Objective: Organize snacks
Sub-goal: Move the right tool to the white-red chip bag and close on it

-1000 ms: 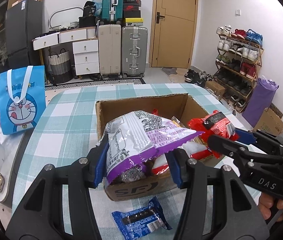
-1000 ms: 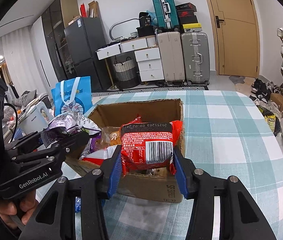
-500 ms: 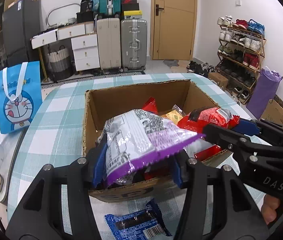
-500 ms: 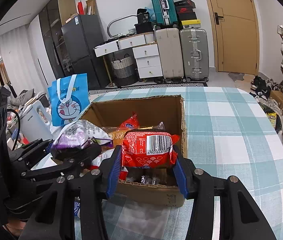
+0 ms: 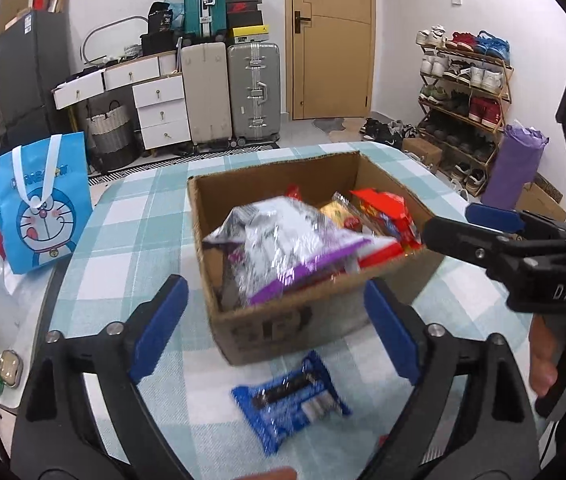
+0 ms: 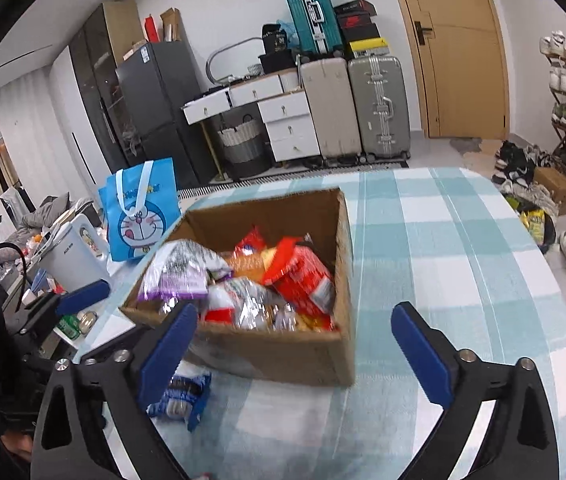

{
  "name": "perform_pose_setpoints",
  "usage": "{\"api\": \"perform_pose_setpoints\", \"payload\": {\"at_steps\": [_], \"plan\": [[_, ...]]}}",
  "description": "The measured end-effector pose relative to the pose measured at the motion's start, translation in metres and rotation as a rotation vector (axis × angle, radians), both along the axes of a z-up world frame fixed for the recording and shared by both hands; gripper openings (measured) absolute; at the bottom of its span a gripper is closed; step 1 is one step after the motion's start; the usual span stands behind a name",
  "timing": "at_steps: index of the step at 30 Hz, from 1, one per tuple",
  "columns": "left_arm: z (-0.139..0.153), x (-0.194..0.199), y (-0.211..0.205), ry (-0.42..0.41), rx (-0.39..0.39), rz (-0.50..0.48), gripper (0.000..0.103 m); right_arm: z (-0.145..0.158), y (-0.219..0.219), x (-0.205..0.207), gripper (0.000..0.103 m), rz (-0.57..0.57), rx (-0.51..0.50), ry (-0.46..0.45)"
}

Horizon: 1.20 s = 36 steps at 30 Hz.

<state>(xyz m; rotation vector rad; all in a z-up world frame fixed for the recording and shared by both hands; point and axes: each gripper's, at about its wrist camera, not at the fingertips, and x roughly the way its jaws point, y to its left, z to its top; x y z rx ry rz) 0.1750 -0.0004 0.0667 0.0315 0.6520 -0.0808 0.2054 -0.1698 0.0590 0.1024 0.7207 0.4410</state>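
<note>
A cardboard box (image 5: 283,320) (image 6: 283,354) stands on the checked tablecloth, full of snack packs. A purple-and-silver pack (image 5: 283,240) (image 6: 179,268) lies on top at its left, a red pack (image 5: 387,212) (image 6: 303,276) at its right. My left gripper (image 5: 275,324) is open and empty, just in front of the box. My right gripper (image 6: 295,344) is open and empty, also at the box's near side. A blue snack pack (image 5: 287,400) (image 6: 183,394) lies on the table in front of the box.
A blue Doraemon bag (image 5: 39,204) (image 6: 139,208) stands at the table's left edge. A white kettle (image 6: 71,256) and small clutter lie beyond it. Suitcases (image 5: 231,92), drawers and a shoe rack (image 5: 463,100) line the room behind.
Both grippers opened and drew back from the box. The purple pack and the red pack, held before, now lie in the box.
</note>
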Motion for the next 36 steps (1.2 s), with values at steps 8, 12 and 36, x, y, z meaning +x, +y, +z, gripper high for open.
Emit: {"api": "perform_pose_setpoints", "payload": {"at_steps": [8,12,36], "plan": [[-0.004,-0.048,0.015,0.002,-0.047,0.018,0.103,-0.011,-0.010,-0.039,0.102,0.046,-0.041,0.023],[-0.012,-0.061,0.022,0.020,-0.051,0.033,0.103,-0.016,-0.009,-0.058,0.102,0.076,-0.077,0.018],[-0.044,-0.137,0.033,-0.012,-0.034,0.080,0.103,-0.035,-0.014,-0.154,0.102,0.114,-0.025,-0.007]]}}
